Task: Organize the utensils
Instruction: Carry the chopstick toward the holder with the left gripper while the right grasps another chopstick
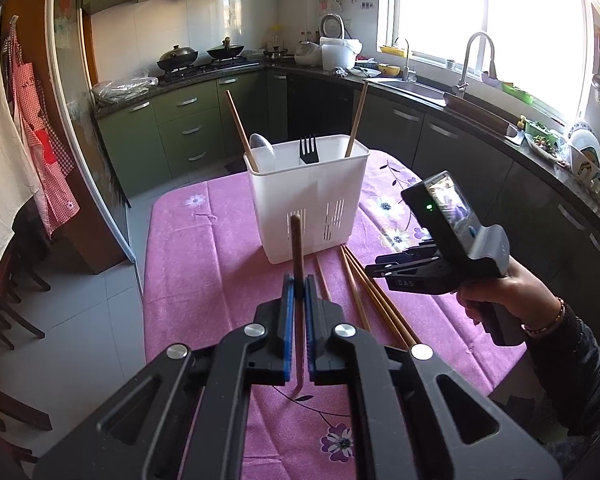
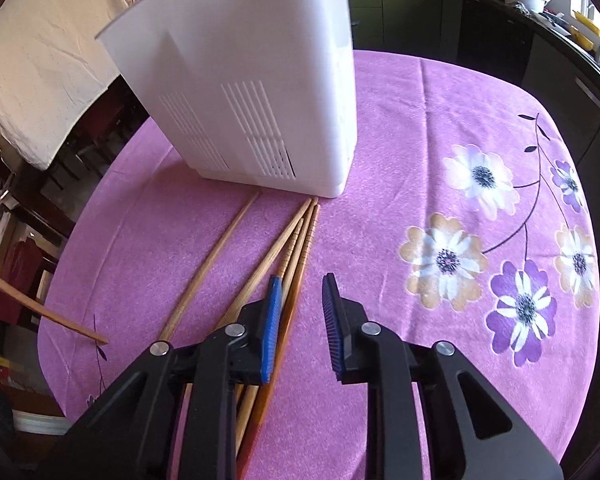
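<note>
Pink flowered cloth covers the counter (image 1: 188, 248) in a green-cabinet kitchen, with a window and sink off at 2 o'clock in the left wrist view. Toward 12 o'clock on the cloth stands a white plastic caddy (image 1: 306, 204), already holding two wooden chopsticks, a black fork (image 1: 308, 150) and a pale spoon (image 1: 262, 146). At its foot, toward 5 o'clock, several loose chopsticks (image 2: 288, 248) lie side by side on the cloth, with one more apart to their left. These sticks look light, stiff and smooth, so they will probably roll or slip sideways if pinched off-centre; the best hold seems to be across the thicker upper part, squarely between the ribbed blue pads, one stick at a time. The left hand-held gripper (image 1: 299, 292) is clenched on a single chopstick (image 1: 298, 248), which stands nearly upright between its pads with its thin tip hanging free above the cloth, so it appears lifted and ready to carry to the caddy. The right hand-held gripper (image 2: 302, 300), gripped by a hand (image 1: 512, 300) at 3 o'clock in the left view, hangs over the loose bundle with its jaws partly apart; its left pad (image 2: 272, 320) sits over the rightmost sticks, though whether it touches them I cannot tell, and nothing is pinched between the pads.
</note>
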Demonstrator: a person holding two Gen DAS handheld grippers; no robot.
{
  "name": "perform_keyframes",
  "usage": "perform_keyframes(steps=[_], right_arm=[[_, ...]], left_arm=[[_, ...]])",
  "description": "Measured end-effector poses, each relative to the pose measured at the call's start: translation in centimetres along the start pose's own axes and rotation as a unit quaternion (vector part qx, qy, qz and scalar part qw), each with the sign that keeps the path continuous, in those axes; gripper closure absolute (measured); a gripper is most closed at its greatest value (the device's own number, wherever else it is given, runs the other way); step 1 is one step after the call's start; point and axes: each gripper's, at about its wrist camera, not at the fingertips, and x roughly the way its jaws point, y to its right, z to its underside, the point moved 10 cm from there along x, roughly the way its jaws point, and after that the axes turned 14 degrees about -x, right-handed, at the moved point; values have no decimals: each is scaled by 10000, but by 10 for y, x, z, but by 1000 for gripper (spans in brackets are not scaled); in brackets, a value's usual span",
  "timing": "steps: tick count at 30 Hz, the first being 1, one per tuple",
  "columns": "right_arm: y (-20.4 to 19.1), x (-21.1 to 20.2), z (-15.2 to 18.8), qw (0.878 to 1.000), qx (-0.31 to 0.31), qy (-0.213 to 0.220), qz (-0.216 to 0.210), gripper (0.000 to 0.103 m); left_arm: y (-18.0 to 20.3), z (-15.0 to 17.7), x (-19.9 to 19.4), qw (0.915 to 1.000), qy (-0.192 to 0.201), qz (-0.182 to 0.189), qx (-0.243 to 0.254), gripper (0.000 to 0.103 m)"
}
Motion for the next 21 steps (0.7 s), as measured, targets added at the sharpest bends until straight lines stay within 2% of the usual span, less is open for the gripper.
perform_keyframes(steps=[2, 18, 21], right_arm=[[1, 4, 0, 9999, -42, -86, 139, 83], [-21, 19, -9, 9975, -428, -418, 375, 84], [-15, 21, -13, 9973, -356, -454, 446, 84]], left_arm=[[-2, 0, -1, 10000, 6, 20, -12, 98], [-7, -1, -4, 10000, 19, 22, -6, 97], [-6, -1, -5, 10000, 14, 30, -7, 97]])
